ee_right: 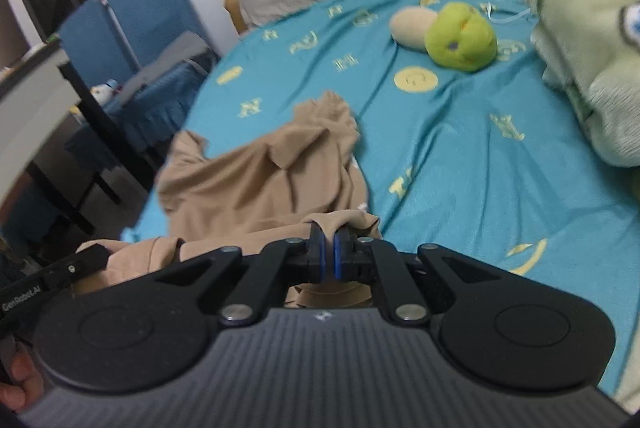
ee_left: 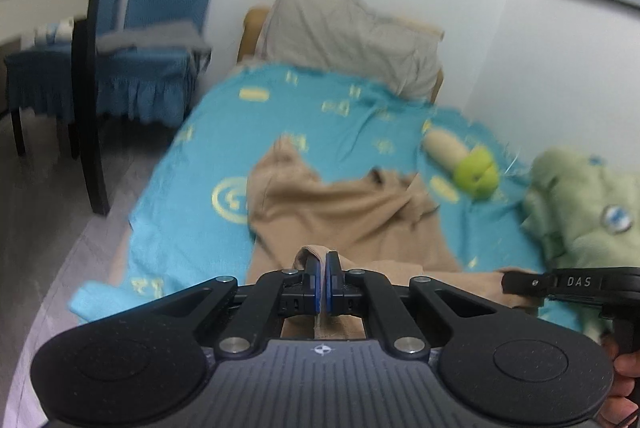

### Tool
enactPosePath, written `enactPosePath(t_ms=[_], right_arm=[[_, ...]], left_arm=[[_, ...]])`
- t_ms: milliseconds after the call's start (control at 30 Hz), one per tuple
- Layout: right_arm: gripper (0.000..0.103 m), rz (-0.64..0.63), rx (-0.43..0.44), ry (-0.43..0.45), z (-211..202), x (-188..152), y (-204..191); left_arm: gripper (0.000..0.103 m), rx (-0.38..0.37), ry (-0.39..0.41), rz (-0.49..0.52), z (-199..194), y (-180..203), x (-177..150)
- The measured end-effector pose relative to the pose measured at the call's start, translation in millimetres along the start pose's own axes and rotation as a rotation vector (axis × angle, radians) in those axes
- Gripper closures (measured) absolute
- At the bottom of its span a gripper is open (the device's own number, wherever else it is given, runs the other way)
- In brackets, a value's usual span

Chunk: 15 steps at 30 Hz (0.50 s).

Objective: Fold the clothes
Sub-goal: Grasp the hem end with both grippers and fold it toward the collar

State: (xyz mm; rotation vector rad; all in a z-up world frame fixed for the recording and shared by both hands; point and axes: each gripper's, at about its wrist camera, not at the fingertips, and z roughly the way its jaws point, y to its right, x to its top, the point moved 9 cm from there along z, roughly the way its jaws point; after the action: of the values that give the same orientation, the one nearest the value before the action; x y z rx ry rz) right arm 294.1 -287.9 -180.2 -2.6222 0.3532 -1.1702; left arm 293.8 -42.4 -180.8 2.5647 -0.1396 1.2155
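A tan garment [ee_left: 340, 212] lies crumpled on the teal bed sheet [ee_left: 192, 212], its far part bunched toward the pillow. My left gripper [ee_left: 323, 260] is shut on the garment's near edge, with cloth pinched between the blue pads. My right gripper [ee_right: 329, 234] is shut on another part of the near edge of the same garment [ee_right: 260, 180]. The right gripper's side also shows at the right of the left wrist view [ee_left: 576, 282]. Both hold the cloth just above the sheet [ee_right: 460, 148].
A grey pillow [ee_left: 352, 32] leans on the headboard. A green and cream plush toy [ee_right: 460, 36] lies on the sheet. A pale green plush blanket [ee_right: 592, 40] is piled at the right. Blue covered chairs [ee_left: 156, 28] and a dark table leg [ee_left: 88, 116] stand left.
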Motion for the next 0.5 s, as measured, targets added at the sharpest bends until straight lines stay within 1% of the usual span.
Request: enactPosePath(t_ms=[67, 167, 267, 333, 400, 433, 467, 500], right_arm=[[0.095, -0.028, -0.026, -0.021, 14.9, -8.6, 2.7], [0.095, -0.063, -0.053, -0.053, 31.1, -16.5, 5.5], [0.094, -0.051, -0.055, -0.080, 39.2, -21.1, 9.9], [0.093, -0.042, -0.054, -0.081, 37.6, -21.0, 10.2], [0.093, -0.035, -0.053, -0.075, 33.6, -19.8, 9.4], [0.093, -0.035, -0.051, -0.068, 30.7, -18.6, 8.5], [0.092, -0.036, -0.049, -0.059, 27.0, -17.1, 7.3], [0.092, -0.037, -0.046, -0.048, 22.4, -15.4, 6.3]], left_arm=[[0.100, 0.017, -0.039, 0.024, 19.4, -2.7, -8.1], [0.099, 0.021, -0.089, 0.065, 40.0, -4.1, -15.7], [0.098, 0.023, -0.099, 0.074, 47.0, -4.6, -16.2], [0.093, 0.022, -0.092, 0.078, 41.0, -2.0, -13.0], [0.077, 0.021, -0.083, 0.083, 33.6, 0.9, -9.5], [0.074, 0.023, -0.073, 0.084, 28.2, 2.5, -6.9], [0.068, 0.025, -0.057, 0.086, 21.7, 4.4, -3.5], [0.059, 0.027, -0.038, 0.089, 14.2, 6.9, 0.3]])
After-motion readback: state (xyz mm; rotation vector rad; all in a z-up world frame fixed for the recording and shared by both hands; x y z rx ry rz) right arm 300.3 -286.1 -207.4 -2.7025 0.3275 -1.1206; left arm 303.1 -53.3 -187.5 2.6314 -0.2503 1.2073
